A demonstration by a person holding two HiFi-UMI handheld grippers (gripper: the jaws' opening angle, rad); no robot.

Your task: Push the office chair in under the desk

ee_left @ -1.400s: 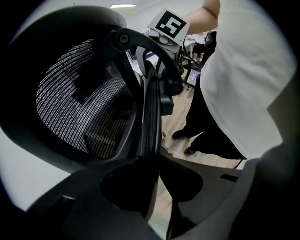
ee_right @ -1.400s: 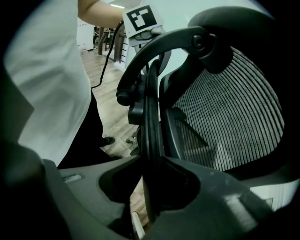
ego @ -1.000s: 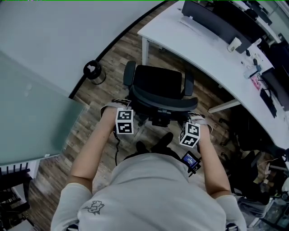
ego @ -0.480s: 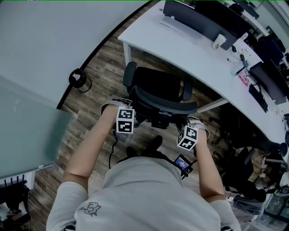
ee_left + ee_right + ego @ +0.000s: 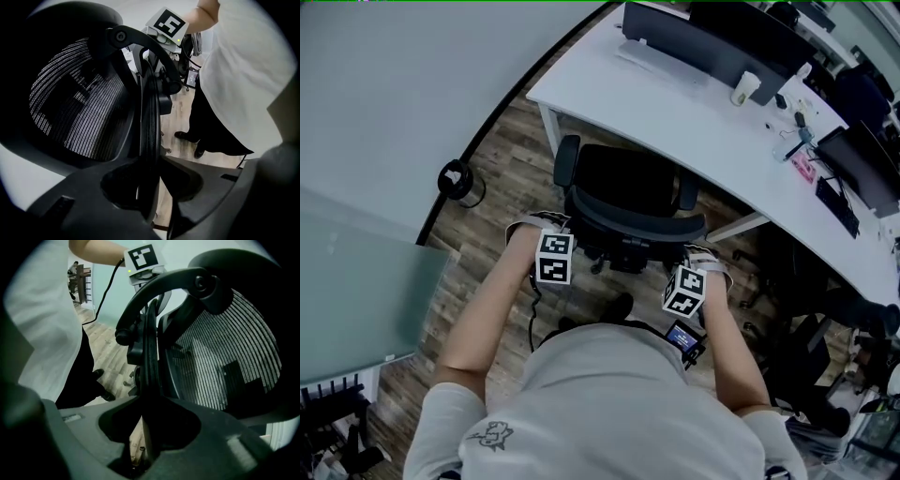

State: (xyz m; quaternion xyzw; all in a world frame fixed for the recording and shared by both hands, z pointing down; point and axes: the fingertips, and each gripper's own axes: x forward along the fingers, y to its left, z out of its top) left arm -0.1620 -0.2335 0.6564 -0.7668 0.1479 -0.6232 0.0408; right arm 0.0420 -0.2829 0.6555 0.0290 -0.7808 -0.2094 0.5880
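The black office chair (image 5: 628, 183) stands facing the white desk (image 5: 675, 108), its seat front near the desk edge. I hold its curved backrest rim (image 5: 637, 223) from behind at both ends. My left gripper (image 5: 567, 234) has the rim (image 5: 149, 117) running between its jaws (image 5: 150, 168); those jaws are opening slightly but still sit against the rim. At the other end my right gripper (image 5: 696, 255) is shut on the rim (image 5: 151, 348), which passes through its jaws (image 5: 150, 413). The mesh back (image 5: 79, 103) (image 5: 225, 362) fills much of both gripper views.
A small round bin (image 5: 455, 178) stands on the wood floor by the curved glass wall at left. The desk leg (image 5: 546, 127) is left of the chair's armrest (image 5: 566, 159). A monitor (image 5: 712, 42) and a cup (image 5: 742, 87) sit on the desk. Clutter lies at right.
The chair has rolled forward toward the desk, and I have stepped after it. The desk edge now lies closer over the seat. Both grippers stay on the backrest rim.
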